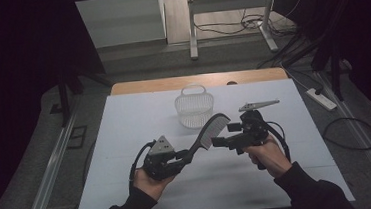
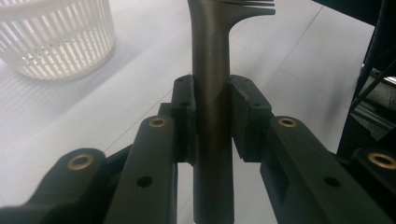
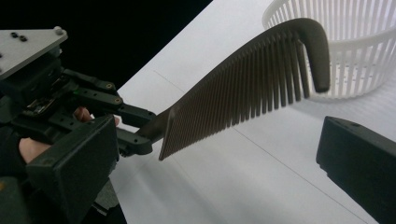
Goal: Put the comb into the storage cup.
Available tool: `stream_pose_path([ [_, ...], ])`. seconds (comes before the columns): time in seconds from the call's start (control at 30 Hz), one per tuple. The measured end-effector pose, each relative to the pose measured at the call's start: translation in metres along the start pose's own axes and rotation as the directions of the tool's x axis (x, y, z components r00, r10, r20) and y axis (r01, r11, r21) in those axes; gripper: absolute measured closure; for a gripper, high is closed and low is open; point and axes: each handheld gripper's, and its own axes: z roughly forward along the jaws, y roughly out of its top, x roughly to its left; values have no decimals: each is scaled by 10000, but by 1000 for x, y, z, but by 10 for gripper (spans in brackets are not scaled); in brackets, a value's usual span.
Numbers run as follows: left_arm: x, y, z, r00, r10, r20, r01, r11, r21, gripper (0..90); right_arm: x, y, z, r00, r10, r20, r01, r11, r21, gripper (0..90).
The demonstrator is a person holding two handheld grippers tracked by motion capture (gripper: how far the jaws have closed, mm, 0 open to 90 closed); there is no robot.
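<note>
White worktop (image 1: pixel 126 139) under dim light, basket (image 1: pixel 194 109) at the back. Left hand-held gripper (image 1: pixel 185 156) is clamped on the comb (image 1: pixel 210 130) handle, comb raised above the worktop, teeth downward. Right hand-held gripper (image 1: pixel 216 142) sits just beside the teeth, jaws apart, gripping nothing.

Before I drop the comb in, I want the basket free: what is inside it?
Through the white basket slats nothing shows inside. In the right gripper view the comb, held by the left gripper, covers part of it.
</note>
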Motion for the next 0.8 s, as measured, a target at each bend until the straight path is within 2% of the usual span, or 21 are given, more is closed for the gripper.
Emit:
stream_pose_path([
  [0.03,0,0,0,10000,19,-3,-19,10000,-10,724,-1,2,3,9999,159,-60,-158,9998,75,0],
  [0.3,-2,1,2,10000,54,52,-54,10000,-79,724,-5,7,10,9985,540,-109,-540,9985,45,0],
  [0.33,-3,2,2,10000,70,50,-69,9999,-114,724,-7,8,12,9971,752,-141,-753,9971,-50,0],
  [0.53,-5,2,3,9999,106,50,-105,9998,-145,724,-14,11,17,9918,1239,-326,-1243,9922,-110,0],
  [0.77,-5,2,2,9999,123,33,-122,9998,-173,724,-15,11,21,9909,1334,-177,-1333,9910,73,5],
  [0.8,-5,2,2,9999,130,19,-129,9998,-168,723,-16,11,21,9902,1381,-208,-1379,9904,92,28],
])
